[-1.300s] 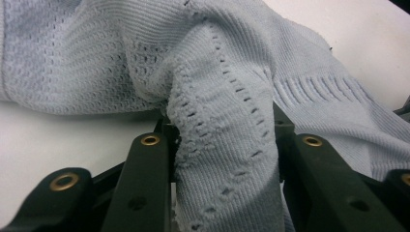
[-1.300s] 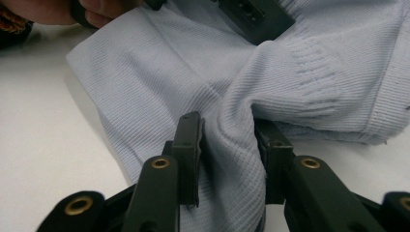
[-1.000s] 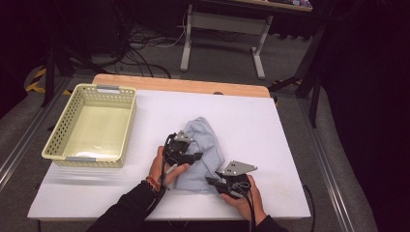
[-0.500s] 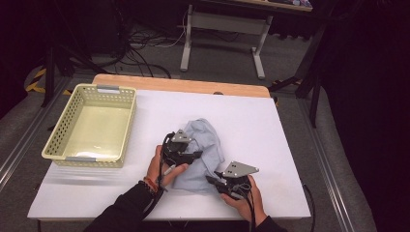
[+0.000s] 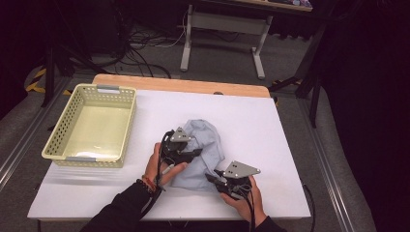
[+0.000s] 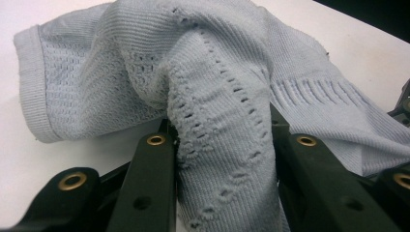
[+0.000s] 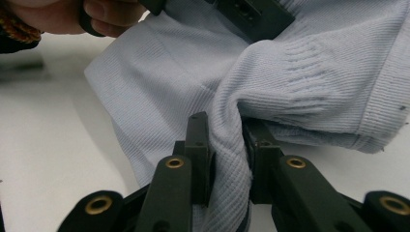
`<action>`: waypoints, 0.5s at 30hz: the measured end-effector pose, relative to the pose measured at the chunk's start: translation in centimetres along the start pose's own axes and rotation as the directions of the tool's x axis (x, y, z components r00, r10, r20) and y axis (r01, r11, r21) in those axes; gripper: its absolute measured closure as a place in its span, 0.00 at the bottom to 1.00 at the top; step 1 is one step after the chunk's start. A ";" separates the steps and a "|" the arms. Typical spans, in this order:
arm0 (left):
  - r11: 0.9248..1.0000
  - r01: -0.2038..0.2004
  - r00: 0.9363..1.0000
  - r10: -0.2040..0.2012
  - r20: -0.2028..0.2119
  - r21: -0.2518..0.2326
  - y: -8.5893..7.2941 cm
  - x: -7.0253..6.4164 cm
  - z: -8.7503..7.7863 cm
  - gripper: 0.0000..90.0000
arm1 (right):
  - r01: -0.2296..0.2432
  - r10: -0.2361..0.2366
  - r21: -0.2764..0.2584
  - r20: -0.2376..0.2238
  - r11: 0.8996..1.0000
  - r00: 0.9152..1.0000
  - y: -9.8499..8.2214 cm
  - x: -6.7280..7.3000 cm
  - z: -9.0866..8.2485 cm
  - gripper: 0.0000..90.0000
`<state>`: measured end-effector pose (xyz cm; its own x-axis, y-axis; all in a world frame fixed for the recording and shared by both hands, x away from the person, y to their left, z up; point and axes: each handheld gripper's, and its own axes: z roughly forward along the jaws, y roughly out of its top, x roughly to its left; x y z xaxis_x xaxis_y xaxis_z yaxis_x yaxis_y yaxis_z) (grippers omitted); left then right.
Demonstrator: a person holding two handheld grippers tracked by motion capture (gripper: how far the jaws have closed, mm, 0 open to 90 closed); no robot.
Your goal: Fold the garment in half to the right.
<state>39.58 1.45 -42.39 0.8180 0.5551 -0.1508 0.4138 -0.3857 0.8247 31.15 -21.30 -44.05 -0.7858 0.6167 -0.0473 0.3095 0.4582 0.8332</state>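
Little had shifted since the earlier frames: the pale blue knitted garment [image 5: 200, 154] stayed bunched at the near centre of the white table [image 5: 290, 145], both hands barely moved.

Detail: the left gripper [image 5: 193, 153] pinched a thick perforated fold of the garment between its jaws; the right gripper [image 5: 211, 177] clamped a ribbed fold at the garment's near edge, its jaws having just closed slightly. A yellow basket [image 5: 58, 140] stood well apart at far left.
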 end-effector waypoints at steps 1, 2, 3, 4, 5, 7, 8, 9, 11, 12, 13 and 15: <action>1.000 -0.003 1.000 0.003 -0.001 -0.002 0.1 0.0 -0.1 0.75 | -0.001 0.001 -0.002 0.000 1.000 1.000 0.0 0.0 0.0 0.84; 1.000 -0.006 1.000 0.006 -0.001 -0.004 0.2 -0.1 -0.2 0.75 | -0.001 0.001 -0.005 0.001 1.000 1.000 0.1 0.0 -0.1 0.84; 1.000 -0.011 1.000 0.011 -0.003 -0.004 0.3 -0.1 -0.3 0.75 | 0.000 0.000 -0.010 0.003 1.000 1.000 0.1 0.0 -0.1 0.84; 1.000 -0.014 1.000 0.013 -0.006 -0.004 0.4 -0.1 -0.4 0.75 | 0.001 -0.001 -0.012 0.005 1.000 1.000 0.2 0.0 -0.1 0.84; 1.000 -0.022 1.000 0.022 -0.007 -0.007 0.5 -0.1 -0.5 0.75 | 0.001 -0.001 -0.016 0.004 1.000 1.000 0.3 0.1 -0.1 0.84; 1.000 -0.028 1.000 0.028 -0.010 -0.008 0.7 -0.1 -0.7 0.75 | 0.006 -0.006 -0.022 0.009 1.000 1.000 0.4 0.1 -0.2 0.84; 1.000 -0.030 0.999 0.030 -0.011 -0.010 0.8 -0.1 -0.8 0.75 | 0.006 -0.006 -0.027 0.008 1.000 1.000 0.5 0.1 -0.3 0.84; 0.999 -0.030 0.999 0.030 -0.012 -0.011 0.9 -0.1 -0.8 0.75 | 0.007 -0.007 -0.031 0.011 1.000 1.000 0.6 0.1 -0.3 0.84; 0.999 -0.034 0.999 0.034 -0.013 -0.013 1.2 -0.1 -1.0 0.75 | 0.010 -0.010 -0.037 0.015 0.999 1.000 0.8 0.1 -0.3 0.84; 0.999 -0.041 0.999 0.040 -0.016 -0.012 1.3 -0.1 -1.1 0.75 | 0.010 -0.010 -0.041 0.015 0.999 1.000 0.9 0.1 -0.4 0.84; 0.999 -0.046 0.999 0.046 -0.019 -0.012 1.4 -0.1 -1.1 0.75 | 0.010 -0.009 -0.043 0.016 0.999 1.000 0.9 0.1 -0.4 0.84; 0.999 -0.047 0.999 0.047 -0.021 -0.012 1.6 -0.1 -1.3 0.75 | 0.011 -0.010 -0.050 0.021 0.999 1.000 1.1 0.1 -0.4 0.84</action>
<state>39.66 1.75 -40.40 0.8278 0.5520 -0.1002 0.3700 -0.4028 0.8371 31.20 -20.97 -42.96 -0.7772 0.6256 -0.0676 0.2732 0.4323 0.8594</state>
